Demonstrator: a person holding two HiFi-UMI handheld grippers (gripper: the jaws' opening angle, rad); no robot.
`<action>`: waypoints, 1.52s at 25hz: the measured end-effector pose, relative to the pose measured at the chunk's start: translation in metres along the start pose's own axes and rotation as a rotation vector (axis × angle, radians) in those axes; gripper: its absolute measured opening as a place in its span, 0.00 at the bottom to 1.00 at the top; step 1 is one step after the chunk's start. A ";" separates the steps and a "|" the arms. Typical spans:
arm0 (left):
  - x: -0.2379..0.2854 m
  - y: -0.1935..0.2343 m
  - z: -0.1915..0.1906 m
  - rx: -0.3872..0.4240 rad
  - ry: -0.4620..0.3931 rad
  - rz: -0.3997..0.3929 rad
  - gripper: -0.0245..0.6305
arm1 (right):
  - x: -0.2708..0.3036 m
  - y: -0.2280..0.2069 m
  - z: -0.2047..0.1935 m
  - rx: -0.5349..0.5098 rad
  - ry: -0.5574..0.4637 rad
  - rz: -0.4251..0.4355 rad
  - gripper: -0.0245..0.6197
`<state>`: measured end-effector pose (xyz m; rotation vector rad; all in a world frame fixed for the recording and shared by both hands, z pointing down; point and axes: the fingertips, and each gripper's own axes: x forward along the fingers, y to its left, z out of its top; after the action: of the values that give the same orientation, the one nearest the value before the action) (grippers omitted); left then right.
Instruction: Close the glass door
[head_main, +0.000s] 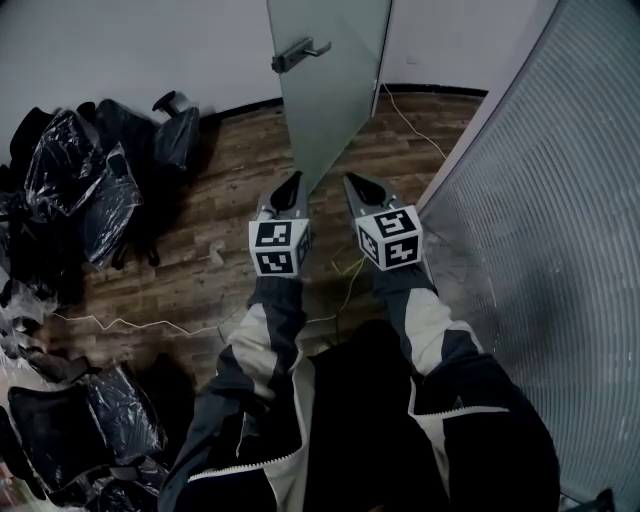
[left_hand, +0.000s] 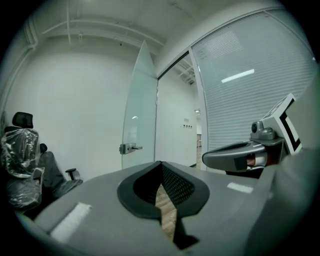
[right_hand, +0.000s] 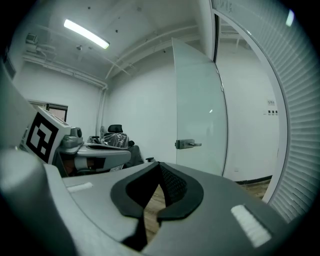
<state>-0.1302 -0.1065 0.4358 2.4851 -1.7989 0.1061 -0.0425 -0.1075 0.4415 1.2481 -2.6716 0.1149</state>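
Two claws in play here, one per hand, both held out low in front of the person and aimed at the glass door (head_main: 330, 100). Left claw (head_main: 293, 180) is pinched together at the tips with nothing in it, and its own view just shows a sliver of wood floor (head_main: 200, 270) through the gap behind the tips. Right claw (head_main: 351, 181) is the same deal, jaws together and empty. Each one has its marker cube riding on the back, the left cube (head_main: 278, 247) and the right cube (head_main: 390, 237), with black and white jacket sleeves (head_main: 265, 340) behind them. The door is frosted and standing open, swung into the room so you see it nearly edge-on from above, with its bottom edge lined up between the two claw tips in the head view. Neither claw is touching it, and from the gripper views it's clearly still some way ahead. Its metal lever handle (head_main: 298, 52) sits on the left face. To the right of the door is the open doorway, then a ribbed glass wall (head_main: 560, 200) curving down that side. Off to the left there's a bunch of office chairs (head_main: 70, 180) wrapped in black plastic, and a thin cable (head_main: 120, 325) snakes across the floor.
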 end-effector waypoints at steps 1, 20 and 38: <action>0.007 0.002 0.000 0.001 -0.001 -0.006 0.04 | 0.005 -0.005 0.000 0.000 0.001 -0.006 0.05; 0.240 0.063 0.020 0.011 0.056 0.070 0.04 | 0.193 -0.169 0.031 -0.027 0.007 0.121 0.05; 0.295 0.138 0.024 -0.031 0.051 0.094 0.04 | 0.325 -0.196 0.041 -0.350 0.128 0.167 0.26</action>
<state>-0.1689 -0.4311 0.4431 2.3554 -1.8815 0.1435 -0.1018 -0.4843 0.4655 0.8807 -2.5389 -0.2330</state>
